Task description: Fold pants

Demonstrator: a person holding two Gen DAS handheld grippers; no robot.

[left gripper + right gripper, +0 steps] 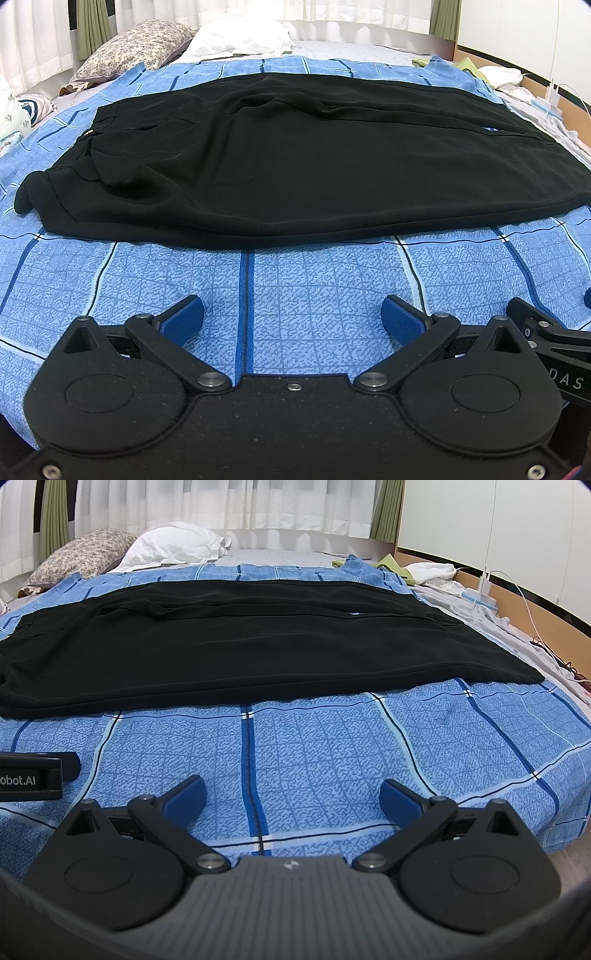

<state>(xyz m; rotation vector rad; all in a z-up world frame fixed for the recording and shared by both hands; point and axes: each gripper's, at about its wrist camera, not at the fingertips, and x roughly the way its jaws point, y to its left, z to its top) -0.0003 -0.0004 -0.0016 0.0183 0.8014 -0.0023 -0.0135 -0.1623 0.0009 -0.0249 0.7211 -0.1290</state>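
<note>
The flat black fabric pants (236, 642) ran off the right wrist view's left edge, hiding the waist end. Beyond the pants, small objects beside the crumpled white cloth (432, 570) were too small to identify.

A blue checked bedspread (295, 280) covers the bed, with 2 pillows at its far end: a floral pillow (136, 46) and, just beside it, a white pillow (173, 544). White curtains (229, 502) hang behind them. Near the wooden bed edge (517, 594) lie what may be crumpled white cloth (432, 570) and a thin white cable (528, 609).
</note>
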